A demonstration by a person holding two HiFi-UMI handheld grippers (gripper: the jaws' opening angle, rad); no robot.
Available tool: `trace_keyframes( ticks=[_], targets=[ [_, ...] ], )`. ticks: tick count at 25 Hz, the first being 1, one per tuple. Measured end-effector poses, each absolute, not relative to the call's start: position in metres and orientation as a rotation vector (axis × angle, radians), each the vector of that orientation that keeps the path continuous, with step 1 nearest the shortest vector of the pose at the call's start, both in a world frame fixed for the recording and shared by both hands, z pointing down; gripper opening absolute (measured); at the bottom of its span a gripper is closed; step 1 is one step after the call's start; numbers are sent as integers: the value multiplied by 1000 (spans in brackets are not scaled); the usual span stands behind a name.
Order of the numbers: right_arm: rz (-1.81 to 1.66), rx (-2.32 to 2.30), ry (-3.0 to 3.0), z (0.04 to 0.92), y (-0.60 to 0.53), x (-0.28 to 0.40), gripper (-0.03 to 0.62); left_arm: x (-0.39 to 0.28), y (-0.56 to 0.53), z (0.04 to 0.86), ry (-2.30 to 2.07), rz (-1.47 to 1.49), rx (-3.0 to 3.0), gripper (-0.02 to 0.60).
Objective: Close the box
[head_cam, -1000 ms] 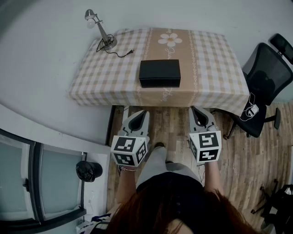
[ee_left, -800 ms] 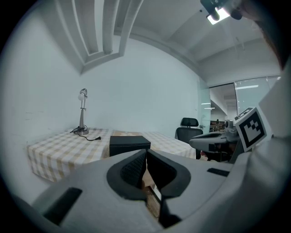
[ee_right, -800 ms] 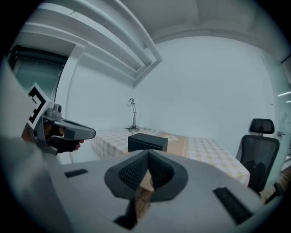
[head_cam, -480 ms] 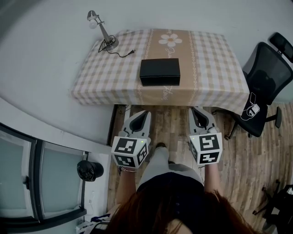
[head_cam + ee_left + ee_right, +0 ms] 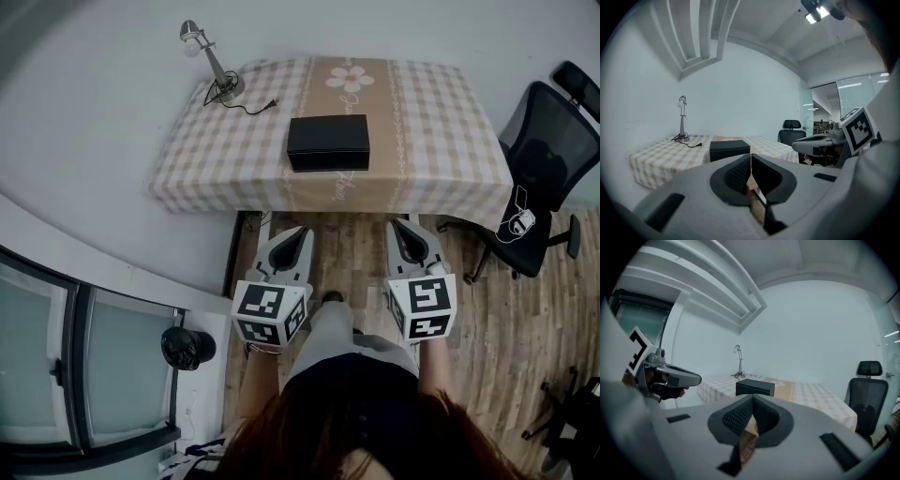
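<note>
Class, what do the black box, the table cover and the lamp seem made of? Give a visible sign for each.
Black box: probably card or plastic, matte; crisp edges, no shine.
Cover: cloth, likely woven; checked pattern, hangs draped over the edges.
Lamp: likely metal; thin silvery stem and head.

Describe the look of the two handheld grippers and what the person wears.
The left gripper and the right gripper share one design: a light grey moulded shell that tapers to a point, with black ribbed pads lining the jaws. Each carries a white cube with black square markers at the hand end. The person wears a dark top and light grey trousers.
</note>
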State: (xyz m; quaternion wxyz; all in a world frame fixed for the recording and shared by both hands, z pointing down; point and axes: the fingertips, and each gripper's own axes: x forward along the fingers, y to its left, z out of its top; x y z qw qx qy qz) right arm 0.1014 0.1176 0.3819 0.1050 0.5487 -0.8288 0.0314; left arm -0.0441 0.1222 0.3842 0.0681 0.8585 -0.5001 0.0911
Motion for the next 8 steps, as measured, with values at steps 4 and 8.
trace_keyframes(
  ticks=[4, 8],
  targets=[
    [96, 1614, -2450, 383, 121, 101, 17, -42, 124, 383, -1505, 270, 2595, 28],
    [93, 1609, -2458, 383, 123, 100, 17, -40, 124, 382, -1504, 271, 2605, 28]
  ],
)
